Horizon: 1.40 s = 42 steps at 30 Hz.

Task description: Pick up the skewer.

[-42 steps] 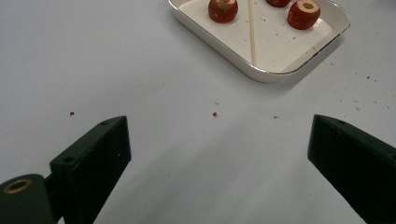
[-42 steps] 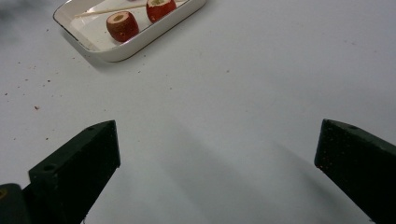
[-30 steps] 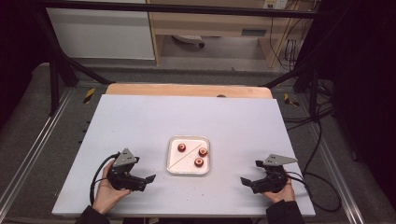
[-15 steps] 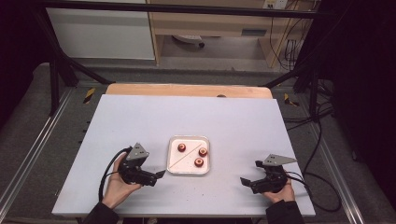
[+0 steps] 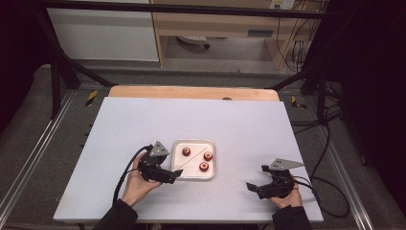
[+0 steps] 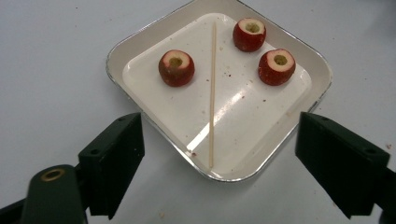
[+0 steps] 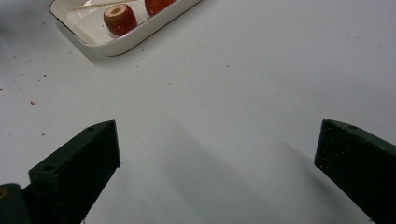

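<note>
White worktop (image 5: 143, 124) carries a tray (image 6: 140, 42) at centre; its skewer (image 6: 213, 93) is approached by the released left tool (image 5: 176, 175), jaws just narrowing, presumably for pickup; at 4 o'clock, the right tool (image 5: 251, 187) is held released.

The high view looks forward and down from above the near edge of the table (image 5: 143, 120). The left gripper view sits close over the tray (image 6: 140, 42), facing down at it. The right gripper view looks low across the tabletop, sharing that tray at its far left.
</note>
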### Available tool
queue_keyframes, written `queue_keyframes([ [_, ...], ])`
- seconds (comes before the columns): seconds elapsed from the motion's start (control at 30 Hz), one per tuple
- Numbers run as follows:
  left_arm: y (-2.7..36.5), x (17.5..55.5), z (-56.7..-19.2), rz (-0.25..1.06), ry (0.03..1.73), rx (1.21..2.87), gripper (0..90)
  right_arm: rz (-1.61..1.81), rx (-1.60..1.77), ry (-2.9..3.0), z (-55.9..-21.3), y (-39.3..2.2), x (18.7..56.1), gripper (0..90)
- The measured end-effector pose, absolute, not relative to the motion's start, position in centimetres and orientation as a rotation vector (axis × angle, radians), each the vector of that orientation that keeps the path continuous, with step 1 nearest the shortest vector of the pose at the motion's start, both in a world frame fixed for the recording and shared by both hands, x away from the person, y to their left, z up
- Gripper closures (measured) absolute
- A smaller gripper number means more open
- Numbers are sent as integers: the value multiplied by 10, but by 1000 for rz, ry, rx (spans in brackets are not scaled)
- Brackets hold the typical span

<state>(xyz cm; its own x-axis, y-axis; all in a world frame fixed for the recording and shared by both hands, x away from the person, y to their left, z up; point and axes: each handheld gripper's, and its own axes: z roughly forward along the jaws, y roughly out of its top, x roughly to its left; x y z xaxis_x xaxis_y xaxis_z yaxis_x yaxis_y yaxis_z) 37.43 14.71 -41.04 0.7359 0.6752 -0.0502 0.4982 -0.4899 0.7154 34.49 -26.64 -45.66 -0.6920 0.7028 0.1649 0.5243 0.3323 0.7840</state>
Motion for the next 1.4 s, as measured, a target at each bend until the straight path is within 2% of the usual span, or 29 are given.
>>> queue_keyframes([
  [0.4,126,388,-424,288,910,2274,428,1288,1117,2393,-457,-266,345,8],
  [0.63,123,389,-429,296,907,2305,626,1286,1114,2394,-457,-266,345,9],
  [0.77,122,389,-433,302,914,2309,704,1285,1118,2400,-457,-266,345,9],
  [1.0,120,389,-436,318,910,2316,799,1286,1117,2400,-457,-266,345,10],
  [1.4,117,386,-439,368,889,2324,873,1280,1115,2407,-458,-265,345,10],
])
